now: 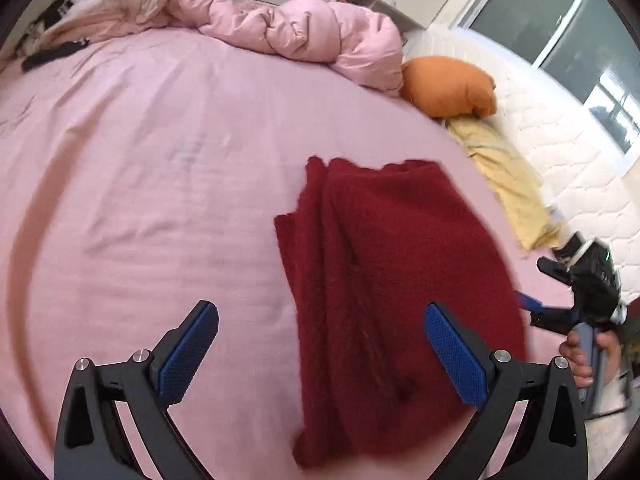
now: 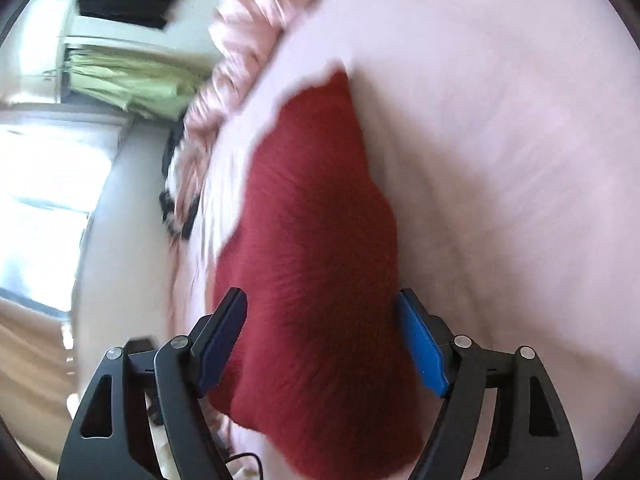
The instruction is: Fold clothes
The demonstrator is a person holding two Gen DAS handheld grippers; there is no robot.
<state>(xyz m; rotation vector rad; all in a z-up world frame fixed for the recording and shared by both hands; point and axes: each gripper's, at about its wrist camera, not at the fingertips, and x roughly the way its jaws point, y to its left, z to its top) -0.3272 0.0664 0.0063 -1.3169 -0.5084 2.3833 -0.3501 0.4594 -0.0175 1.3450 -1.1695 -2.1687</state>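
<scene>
Left wrist | both tools spread, empty | red garment (image 1: pixel 392 280) folded; pink sheet (image 1: pixel 160 180) bare leftward

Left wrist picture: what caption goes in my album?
Folded red sweater lying on the pink bed sheet, open left gripper above it.

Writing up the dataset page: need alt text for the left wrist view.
A folded dark red garment lies on a pink bedsheet, seen between the wide-open blue pads of the left tool, which holds nothing. A hand holds the right tool at the right edge; a rumpled pink duvet and an orange pillow lie beyond.
</scene>
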